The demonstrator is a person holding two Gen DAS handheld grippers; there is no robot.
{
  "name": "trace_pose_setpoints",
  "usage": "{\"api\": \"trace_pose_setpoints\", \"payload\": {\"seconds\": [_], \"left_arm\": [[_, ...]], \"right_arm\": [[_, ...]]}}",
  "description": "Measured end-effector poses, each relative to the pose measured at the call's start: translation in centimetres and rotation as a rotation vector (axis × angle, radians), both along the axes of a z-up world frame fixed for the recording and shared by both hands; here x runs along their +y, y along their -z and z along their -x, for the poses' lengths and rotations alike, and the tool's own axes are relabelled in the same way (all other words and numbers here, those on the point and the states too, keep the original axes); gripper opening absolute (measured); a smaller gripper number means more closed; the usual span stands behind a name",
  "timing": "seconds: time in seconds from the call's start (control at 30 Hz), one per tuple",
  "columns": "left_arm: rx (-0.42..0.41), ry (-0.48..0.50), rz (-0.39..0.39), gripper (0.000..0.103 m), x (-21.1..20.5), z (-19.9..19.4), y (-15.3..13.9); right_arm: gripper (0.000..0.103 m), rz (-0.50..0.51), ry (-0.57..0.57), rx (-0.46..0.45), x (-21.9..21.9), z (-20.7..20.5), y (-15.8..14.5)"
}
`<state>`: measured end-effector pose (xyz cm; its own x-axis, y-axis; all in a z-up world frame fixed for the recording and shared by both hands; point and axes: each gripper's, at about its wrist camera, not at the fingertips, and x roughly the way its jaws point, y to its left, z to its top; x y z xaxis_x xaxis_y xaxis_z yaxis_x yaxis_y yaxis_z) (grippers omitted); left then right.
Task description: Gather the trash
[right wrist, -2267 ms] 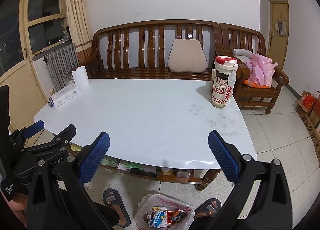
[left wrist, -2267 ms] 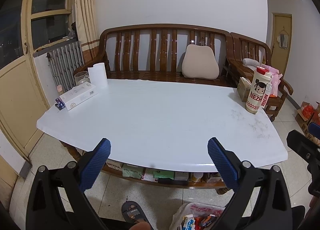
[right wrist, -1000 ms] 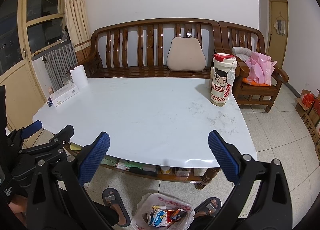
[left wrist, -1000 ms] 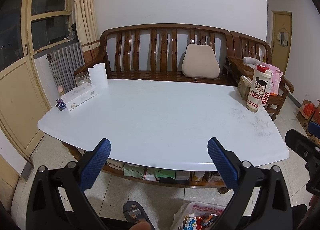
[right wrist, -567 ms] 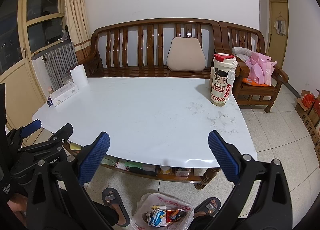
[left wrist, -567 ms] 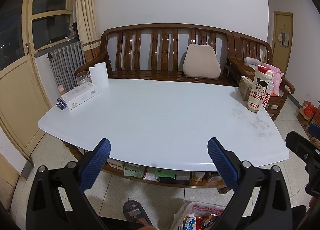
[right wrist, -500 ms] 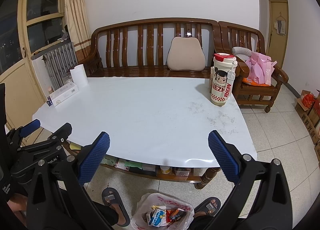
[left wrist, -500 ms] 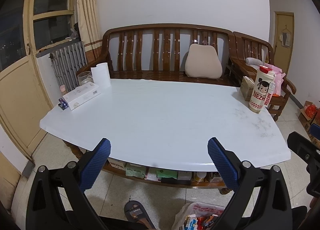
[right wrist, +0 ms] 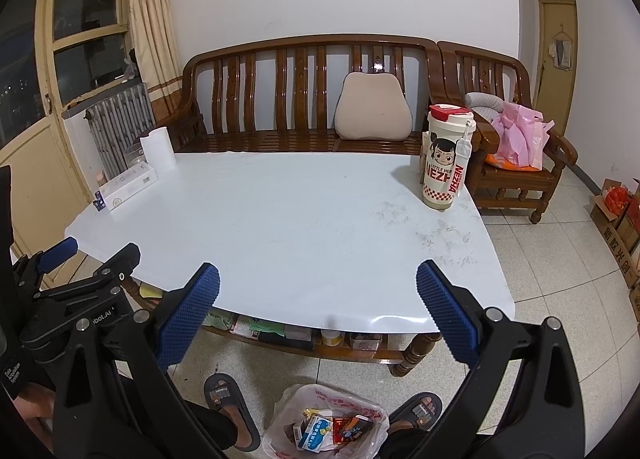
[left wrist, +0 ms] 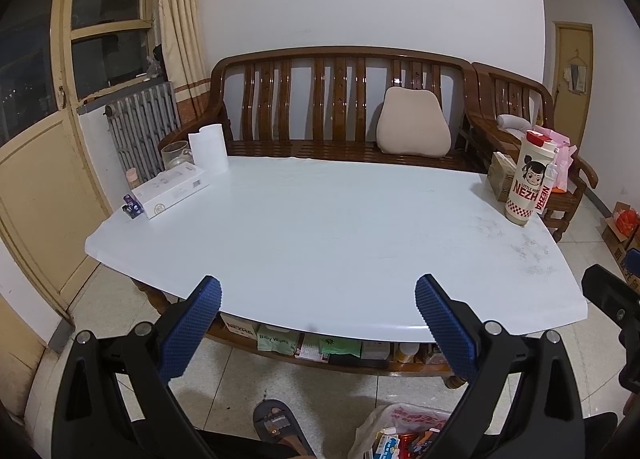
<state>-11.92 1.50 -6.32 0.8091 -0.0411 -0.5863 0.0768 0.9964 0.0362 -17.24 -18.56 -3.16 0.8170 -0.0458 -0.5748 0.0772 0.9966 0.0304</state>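
A clear plastic trash bag holding several small cartons and wrappers sits on the floor between the person's feet; it also shows in the left wrist view. My left gripper is open and empty, held in front of the white table's near edge. My right gripper is open and empty, also before the table, above the bag. The left gripper also shows at the left of the right wrist view.
On the table stand a Nezha drink tub, a white box, a paper roll and a glass jar. A wooden bench with a cushion stands behind. Cardboard boxes lie far right.
Both grippers have stayed open and drifted back only slightly; the table looks marginally farther away. Nothing was picked up or let go.
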Motion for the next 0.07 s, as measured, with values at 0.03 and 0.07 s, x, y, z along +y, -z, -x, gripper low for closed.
{"api": "trace_pose_setpoints", "payload": {"seconds": [0.03, 0.07], "left_arm": [[0.001, 0.0, 0.0, 0.095, -0.01, 0.01, 0.02], [0.002, 0.001, 0.0, 0.095, 0.01, -0.01, 0.03]], "right_arm": [[0.096, -0.001, 0.0, 0.001, 0.0, -0.01, 0.02], [0.096, -0.001, 0.0, 0.001, -0.01, 0.0, 0.0]]}}
